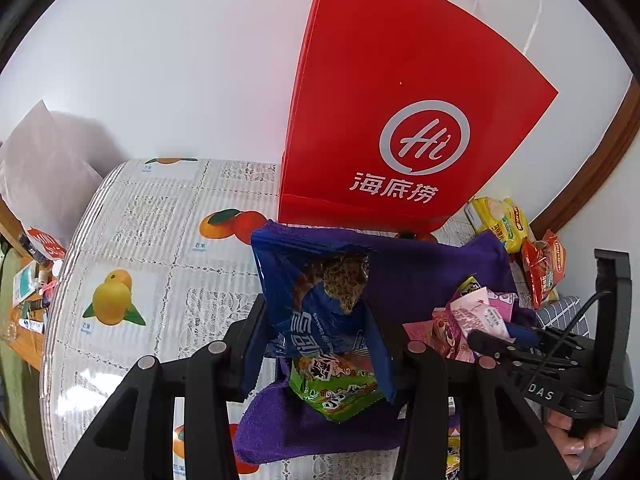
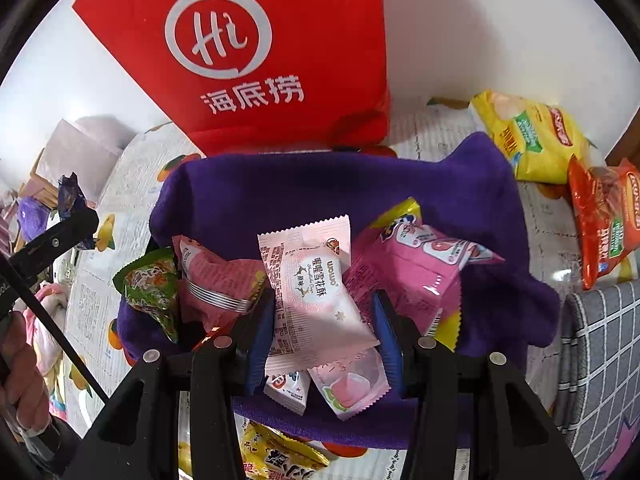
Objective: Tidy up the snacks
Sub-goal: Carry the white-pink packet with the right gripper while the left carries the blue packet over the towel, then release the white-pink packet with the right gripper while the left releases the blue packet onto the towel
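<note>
Sorting step, with both tools loaded over the purple cloth bin at the table's far edge, before the red paper bag. The left hand-held gripper clamps a blue snack packet; the right hand-held gripper pinches a pale pink nougat packet above other sachets. Next, probably: lower, then release each inside the bin.
</note>
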### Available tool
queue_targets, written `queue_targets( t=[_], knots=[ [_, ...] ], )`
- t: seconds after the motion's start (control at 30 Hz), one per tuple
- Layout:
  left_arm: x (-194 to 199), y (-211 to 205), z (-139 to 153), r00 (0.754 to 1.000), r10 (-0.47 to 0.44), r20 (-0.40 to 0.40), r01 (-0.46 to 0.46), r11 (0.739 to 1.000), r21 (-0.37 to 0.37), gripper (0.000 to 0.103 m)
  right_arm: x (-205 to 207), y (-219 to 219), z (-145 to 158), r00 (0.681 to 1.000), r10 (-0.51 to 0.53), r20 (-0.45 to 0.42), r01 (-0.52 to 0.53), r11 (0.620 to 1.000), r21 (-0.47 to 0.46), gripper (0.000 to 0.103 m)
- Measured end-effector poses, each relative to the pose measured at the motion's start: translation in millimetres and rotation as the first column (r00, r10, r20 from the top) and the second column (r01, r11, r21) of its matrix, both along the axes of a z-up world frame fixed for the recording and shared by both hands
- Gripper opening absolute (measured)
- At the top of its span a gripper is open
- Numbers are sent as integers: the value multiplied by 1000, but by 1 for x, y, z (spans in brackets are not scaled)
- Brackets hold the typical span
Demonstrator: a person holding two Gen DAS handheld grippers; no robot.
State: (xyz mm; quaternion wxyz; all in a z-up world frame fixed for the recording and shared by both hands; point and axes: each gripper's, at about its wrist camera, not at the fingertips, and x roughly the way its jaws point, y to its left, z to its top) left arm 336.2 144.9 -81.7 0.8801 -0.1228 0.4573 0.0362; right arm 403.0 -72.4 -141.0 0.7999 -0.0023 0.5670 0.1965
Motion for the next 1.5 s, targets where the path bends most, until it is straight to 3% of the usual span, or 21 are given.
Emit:
queue_targets(
  t=[0.2, 0.47, 0.93, 1.5],
  knots=[
    [1, -1, -2, 1000, 1, -7, -1, 1000, -3, 43, 4, 2, -11, 999, -3, -52, 5, 999, 41, 48],
    [0, -9, -3, 1000, -15, -6, 15, 1000, -1, 43, 6, -4, -12, 997, -59, -43, 60, 998, 26, 48],
    [10, -38, -24, 994, -87, -71, 85, 996, -26, 43, -12, -24, 48, 989, -72, 126, 67, 997, 44, 54],
    [14, -66, -43, 983, -134, -126, 132, 991, -24, 44, -12, -35, 56, 987, -103, 123, 94, 993, 71, 54]
  ],
)
